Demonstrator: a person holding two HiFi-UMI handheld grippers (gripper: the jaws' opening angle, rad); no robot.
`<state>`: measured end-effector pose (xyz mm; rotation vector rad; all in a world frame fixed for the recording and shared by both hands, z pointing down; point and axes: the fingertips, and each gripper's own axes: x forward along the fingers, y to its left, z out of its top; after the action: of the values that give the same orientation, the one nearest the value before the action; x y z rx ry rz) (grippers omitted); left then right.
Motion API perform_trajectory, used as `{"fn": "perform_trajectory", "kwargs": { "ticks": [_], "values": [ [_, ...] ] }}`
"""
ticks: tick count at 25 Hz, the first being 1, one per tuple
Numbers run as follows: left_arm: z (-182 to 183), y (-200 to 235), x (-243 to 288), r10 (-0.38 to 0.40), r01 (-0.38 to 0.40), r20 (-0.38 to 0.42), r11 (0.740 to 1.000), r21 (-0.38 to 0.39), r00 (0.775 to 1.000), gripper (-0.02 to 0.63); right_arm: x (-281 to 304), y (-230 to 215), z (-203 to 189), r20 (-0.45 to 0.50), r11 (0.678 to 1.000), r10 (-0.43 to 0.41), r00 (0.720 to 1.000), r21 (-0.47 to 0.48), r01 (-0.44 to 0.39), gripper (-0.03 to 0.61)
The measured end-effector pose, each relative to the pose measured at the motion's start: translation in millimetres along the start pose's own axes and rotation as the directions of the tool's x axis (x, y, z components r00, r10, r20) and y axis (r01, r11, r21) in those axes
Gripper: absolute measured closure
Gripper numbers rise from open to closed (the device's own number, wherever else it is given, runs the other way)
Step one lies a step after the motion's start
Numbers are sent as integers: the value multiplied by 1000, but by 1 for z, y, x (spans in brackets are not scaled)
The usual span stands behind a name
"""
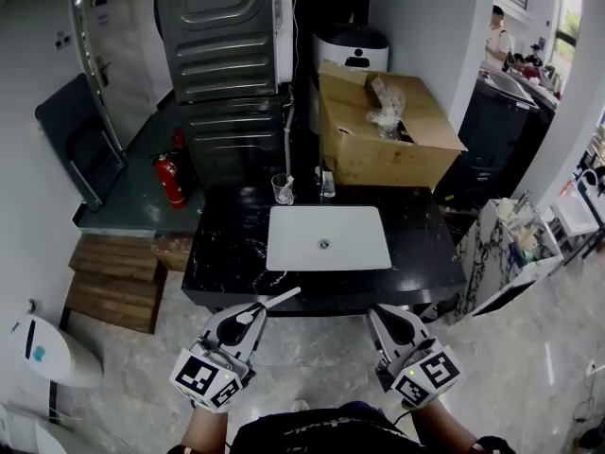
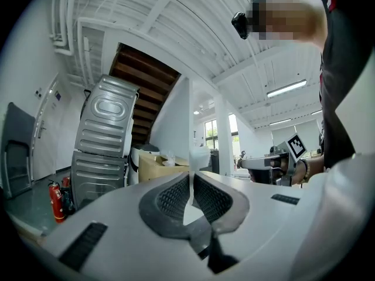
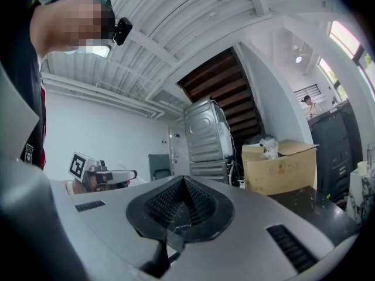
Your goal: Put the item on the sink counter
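My left gripper (image 1: 255, 310) (image 2: 191, 178) hovers just in front of the black sink counter (image 1: 227, 253). It is shut on a thin white stick-like item (image 1: 276, 301) (image 2: 191, 157), possibly a toothbrush. The item's free end reaches up and right over the counter's front edge. My right gripper (image 1: 381, 315) (image 3: 184, 181) is level with it at the right; its jaws are shut with nothing between them. A white basin (image 1: 326, 237) is sunk in the counter's middle.
A glass cup (image 1: 282, 189) and a faucet (image 1: 326, 183) stand behind the basin. Further back are a cardboard box (image 1: 383, 126) and stacked grey machines (image 1: 227, 55). A fire extinguisher (image 1: 170, 180) and wooden steps (image 1: 113, 282) are left of the counter. A person (image 1: 498, 36) stands far right.
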<state>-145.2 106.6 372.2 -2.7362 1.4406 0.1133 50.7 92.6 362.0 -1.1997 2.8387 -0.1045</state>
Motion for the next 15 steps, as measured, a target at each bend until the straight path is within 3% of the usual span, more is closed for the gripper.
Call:
{"fn": "perform_trajectory", "kwargs": {
  "ticks": [7, 15],
  "values": [
    [-9, 29, 15, -5, 5, -4, 1000, -21, 1000, 583, 22, -9, -10, -35, 1000, -21, 999, 2, 22, 541],
    [-27, 54, 92, -1, 1, -21, 1000, -19, 1000, 583, 64, -86, -13, -21, 999, -30, 999, 18, 30, 541]
  ]
}}
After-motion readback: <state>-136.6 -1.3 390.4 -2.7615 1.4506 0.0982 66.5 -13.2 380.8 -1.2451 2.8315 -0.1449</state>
